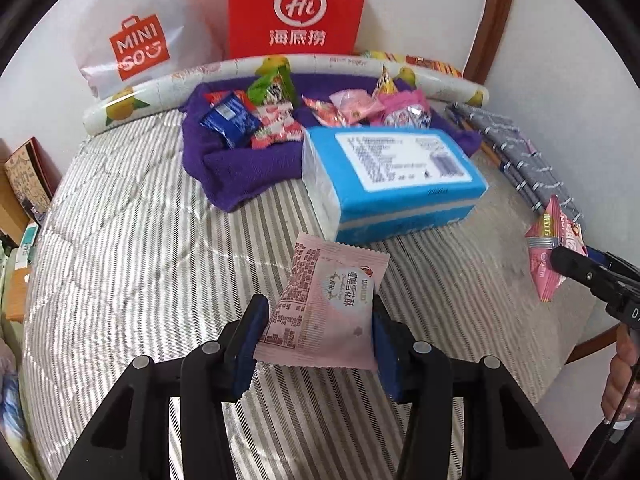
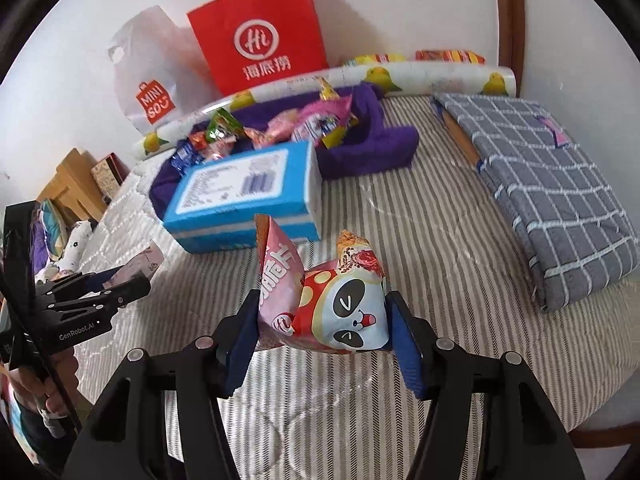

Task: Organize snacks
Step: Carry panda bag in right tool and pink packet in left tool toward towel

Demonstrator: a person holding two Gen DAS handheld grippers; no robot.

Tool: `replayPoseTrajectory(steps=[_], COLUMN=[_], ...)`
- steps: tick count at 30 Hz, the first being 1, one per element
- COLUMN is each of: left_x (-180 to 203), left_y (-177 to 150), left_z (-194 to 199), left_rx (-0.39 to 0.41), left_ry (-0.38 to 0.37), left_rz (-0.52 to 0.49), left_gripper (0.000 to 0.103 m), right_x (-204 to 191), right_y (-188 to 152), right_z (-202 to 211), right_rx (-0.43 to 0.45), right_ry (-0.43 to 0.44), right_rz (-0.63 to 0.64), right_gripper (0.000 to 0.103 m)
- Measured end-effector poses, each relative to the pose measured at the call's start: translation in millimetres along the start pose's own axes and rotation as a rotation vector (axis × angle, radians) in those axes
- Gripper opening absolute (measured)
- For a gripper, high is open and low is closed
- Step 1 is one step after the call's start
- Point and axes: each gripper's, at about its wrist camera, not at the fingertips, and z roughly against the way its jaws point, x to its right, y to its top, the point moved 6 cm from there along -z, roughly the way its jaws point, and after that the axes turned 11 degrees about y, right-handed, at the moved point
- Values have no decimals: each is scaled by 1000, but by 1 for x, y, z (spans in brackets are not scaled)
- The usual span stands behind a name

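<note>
My left gripper [image 1: 318, 322] is shut on a pale pink snack packet [image 1: 324, 304] and holds it above the striped bed. My right gripper [image 2: 322, 320] is shut on a panda-print snack bag [image 2: 340, 308]; that bag also shows at the right edge of the left wrist view [image 1: 548, 252]. A purple cloth nest [image 1: 240, 160] at the back holds several loose snacks [image 1: 276, 116], also seen in the right wrist view [image 2: 280, 128]. A blue tissue pack [image 1: 392, 172] lies in front of the cloth, between it and both grippers.
A red paper bag [image 1: 298, 8] and a white Miniso bag [image 1: 136, 40] stand against the wall behind a lemon-print roll [image 1: 168, 88]. A folded grey checked cloth [image 2: 552, 192] lies on the bed's right side. A wooden bedside stand [image 2: 72, 188] is at left.
</note>
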Motion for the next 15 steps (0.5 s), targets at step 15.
replayPoseTrajectory(steps=[15], left_x=[-10], left_y=[32], left_z=[58], left_rx=[72], left_ry=[-20], left_rz=[57], left_gripper=[47], right_x=[-33], right_y=[42], right_z=[46], right_rx=[86], right_ry=[10], right_rz=[59], right_gripper=[60])
